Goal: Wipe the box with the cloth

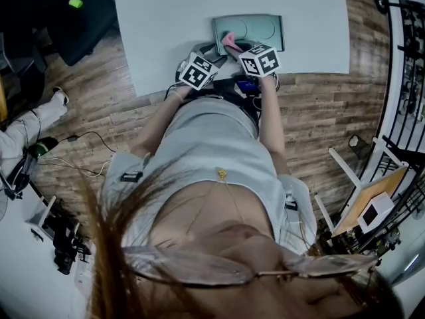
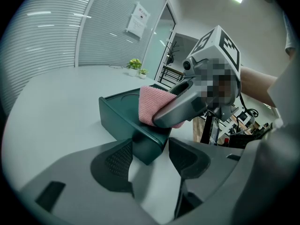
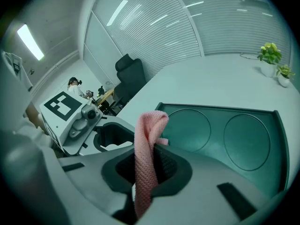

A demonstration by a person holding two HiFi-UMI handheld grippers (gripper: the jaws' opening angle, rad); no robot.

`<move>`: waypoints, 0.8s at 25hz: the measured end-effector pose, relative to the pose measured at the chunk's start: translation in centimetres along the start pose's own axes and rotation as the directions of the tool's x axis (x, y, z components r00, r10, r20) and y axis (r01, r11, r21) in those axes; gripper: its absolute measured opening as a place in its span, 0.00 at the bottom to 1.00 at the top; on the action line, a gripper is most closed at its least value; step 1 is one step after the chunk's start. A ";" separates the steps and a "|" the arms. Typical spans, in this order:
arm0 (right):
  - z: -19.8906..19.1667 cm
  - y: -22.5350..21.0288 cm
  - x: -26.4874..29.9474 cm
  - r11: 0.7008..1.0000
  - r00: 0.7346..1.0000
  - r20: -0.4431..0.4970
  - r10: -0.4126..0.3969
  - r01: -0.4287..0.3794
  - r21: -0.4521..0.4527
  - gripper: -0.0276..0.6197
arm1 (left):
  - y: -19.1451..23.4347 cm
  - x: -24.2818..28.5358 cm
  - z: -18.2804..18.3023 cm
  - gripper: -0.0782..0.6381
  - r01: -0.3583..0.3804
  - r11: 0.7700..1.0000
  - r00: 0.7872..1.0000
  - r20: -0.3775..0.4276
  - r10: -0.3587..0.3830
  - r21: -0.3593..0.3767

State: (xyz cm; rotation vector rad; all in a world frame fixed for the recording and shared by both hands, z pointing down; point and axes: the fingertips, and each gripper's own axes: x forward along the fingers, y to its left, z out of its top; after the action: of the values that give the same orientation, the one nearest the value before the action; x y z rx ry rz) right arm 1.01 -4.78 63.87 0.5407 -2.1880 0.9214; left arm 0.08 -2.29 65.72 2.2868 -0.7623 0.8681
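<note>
Fingers [image 3: 169, 167] of my right gripper [image 3: 149, 159] pinch the pink knitted cloth [image 3: 146, 139], its folded tip over the dark green plastic box [image 3: 225, 135]. My left gripper [image 2: 150, 161] gapes around the box's corner. I'd close that to brace it, then drag the tip flat across. Box: shallow, two round recesses, by the white tabletop's [image 1: 166, 18] near edge.

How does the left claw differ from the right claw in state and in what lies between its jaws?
The left claw stands open; the right claw is shut. The left claw has a corner of the dark green box between its jaws; the right claw pinches the pink cloth, which hangs over that box. Both work at the same box, close together.
</note>
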 end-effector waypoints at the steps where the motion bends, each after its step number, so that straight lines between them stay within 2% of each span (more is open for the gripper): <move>1: 0.0 0.3 0.2 1.000 1.000 -0.001 0.006 -0.006 -0.006 0.10 | 0.0 0.1 0.0 0.45 0.000 1.000 1.000 0.001 0.000 0.002; 5: 0.2 1.0 0.7 1.000 1.000 0.000 0.011 -0.011 -0.028 0.10 | -0.2 0.1 0.1 0.45 -0.001 1.000 1.000 -0.003 0.001 0.000; 13: 0.6 1.6 1.1 1.000 0.998 0.054 0.014 -0.014 0.001 0.10 | 0.1 0.2 0.5 0.45 -0.013 1.000 1.000 0.026 0.013 -0.006; 17: 0.7 1.7 0.9 0.997 0.997 0.077 0.010 -0.004 -0.076 0.11 | 0.1 -0.1 0.7 0.45 -0.023 1.000 1.000 0.020 0.023 -0.010; 20: 1.1 1.0 0.2 0.988 0.994 0.109 -0.026 0.043 -0.152 0.11 | 0.5 -0.8 1.4 0.45 -0.046 0.999 0.998 0.046 0.047 -0.019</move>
State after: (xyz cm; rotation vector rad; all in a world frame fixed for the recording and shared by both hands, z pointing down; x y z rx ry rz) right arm -0.17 -4.96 63.05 0.5626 -2.3145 0.7124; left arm -0.17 -3.36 64.40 2.2892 -0.8438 0.8279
